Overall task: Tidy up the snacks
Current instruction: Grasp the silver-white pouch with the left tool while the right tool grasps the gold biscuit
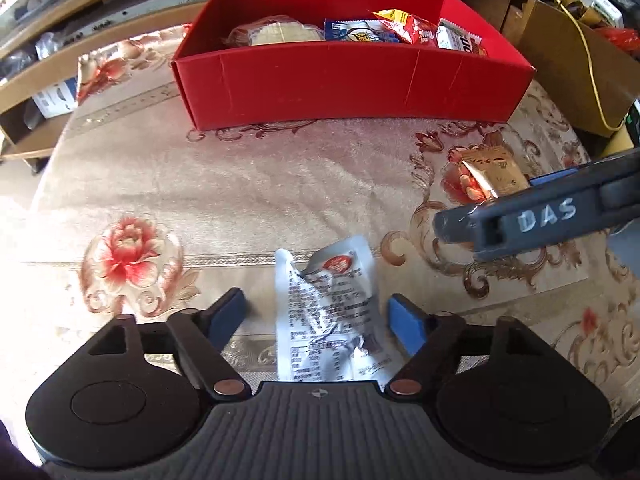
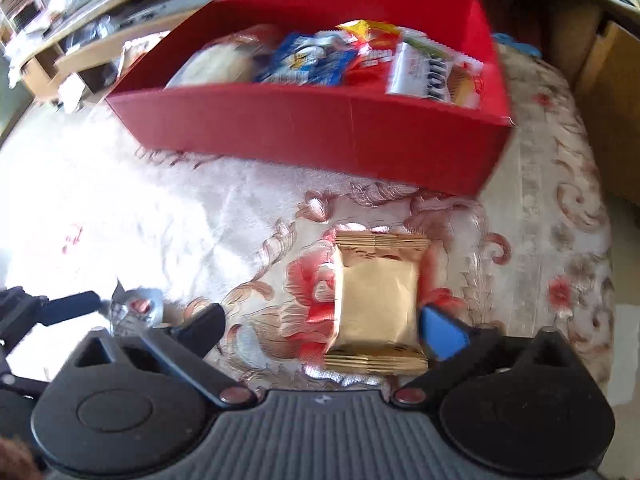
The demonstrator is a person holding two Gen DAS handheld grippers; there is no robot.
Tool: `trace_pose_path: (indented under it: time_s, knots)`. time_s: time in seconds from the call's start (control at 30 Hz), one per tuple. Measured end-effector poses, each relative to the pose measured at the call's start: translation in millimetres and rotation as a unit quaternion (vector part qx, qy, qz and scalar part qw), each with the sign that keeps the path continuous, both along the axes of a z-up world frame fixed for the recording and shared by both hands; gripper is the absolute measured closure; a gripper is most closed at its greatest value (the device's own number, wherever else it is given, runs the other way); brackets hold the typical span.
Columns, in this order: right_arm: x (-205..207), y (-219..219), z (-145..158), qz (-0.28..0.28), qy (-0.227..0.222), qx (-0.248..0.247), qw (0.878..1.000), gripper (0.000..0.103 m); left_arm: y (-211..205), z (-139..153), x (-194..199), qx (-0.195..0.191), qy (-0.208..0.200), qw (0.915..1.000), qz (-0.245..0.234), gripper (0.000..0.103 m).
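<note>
Two-handed pick-up stage of sorting snacks into the red box (image 1: 352, 88). I judge the step in hand to be the grasp itself: each of my tools straddles one packet lying on the flowered tablecloth (image 1: 240, 184), and neither packet has been lifted.

Left gripper (image 1: 318, 316): jaws partly open. The crumpled white sachet (image 1: 326, 312) lies between them, clear of the left pad and close to, but apparently not pressed by, the right pad. From this tool the box stands at 12 o'clock, well apart; the right tool's finger enters the view at 3 o'clock.

Right gripper (image 2: 320, 328): jaws spread wide. The gold foil packet (image 2: 376, 304) lies between them, off centre; its right edge is just beside, perhaps touching, the blue pad at 3 o'clock, and a broad gap remains on the left. The box lies at 12 o'clock, already holding several wrapped snacks (image 2: 320, 60), with free room toward its left end.

The next move, in my judgement, calls for closing both jaws squarely onto the packets, shifting the right tool slightly rightward first to centre it, then lifting and carrying forward over the box wall.
</note>
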State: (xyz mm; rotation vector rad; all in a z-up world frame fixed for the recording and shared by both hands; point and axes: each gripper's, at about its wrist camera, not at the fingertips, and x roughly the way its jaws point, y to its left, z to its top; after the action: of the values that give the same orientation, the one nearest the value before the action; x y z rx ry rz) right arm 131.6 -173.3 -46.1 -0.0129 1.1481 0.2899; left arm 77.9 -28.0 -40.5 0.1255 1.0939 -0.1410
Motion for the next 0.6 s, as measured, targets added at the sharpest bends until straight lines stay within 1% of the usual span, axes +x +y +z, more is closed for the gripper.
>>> trace_pose_path:
  time_s: [0.07,0.1,0.13,0.17,0.2,0.23,0.27,0.3,0.43,0.6]
  knots:
    - [-1,3,0,0.005,0.0,-0.01,1.0,0.001,2,2,0,0.001,0.001,1.0,0.005,0.03]
    - [-2,4,1,0.007,-0.004,-0.016,1.0,0.003,4,3,0,0.0,0.001,0.9999,0.01,0.033]
    - [-5,4,3,0.01,-0.01,-0.027,1.0,0.013,6,5,1,0.002,0.002,0.9999,0.015,0.04]
    - [-8,4,5,0.017,-0.018,-0.042,0.999,0.024,8,5,1,0.002,0.002,0.9998,0.02,0.043]
    - [-11,3,7,0.021,-0.023,-0.041,0.999,0.034,10,6,2,-0.003,0.004,0.9997,0.025,0.043]
    - [-13,1,9,0.019,-0.024,-0.036,0.999,0.041,11,7,3,-0.008,0.005,0.9995,0.029,0.044]
    - [-14,-2,11,0.018,-0.025,-0.033,0.999,0.055,11,8,4,-0.011,0.006,0.9994,0.033,0.046]
    - [-16,-5,12,0.015,-0.024,-0.029,0.999,0.057,11,8,4,-0.014,0.007,0.9993,0.035,0.046]
    - [-24,-10,17,0.014,-0.025,-0.023,0.999,0.058,11,11,1,-0.018,0.008,0.9992,0.034,0.048]
    - [-29,-23,35,-0.002,-0.045,0.012,0.999,0.058,18,17,0,-0.037,0.006,0.9984,0.043,0.05]
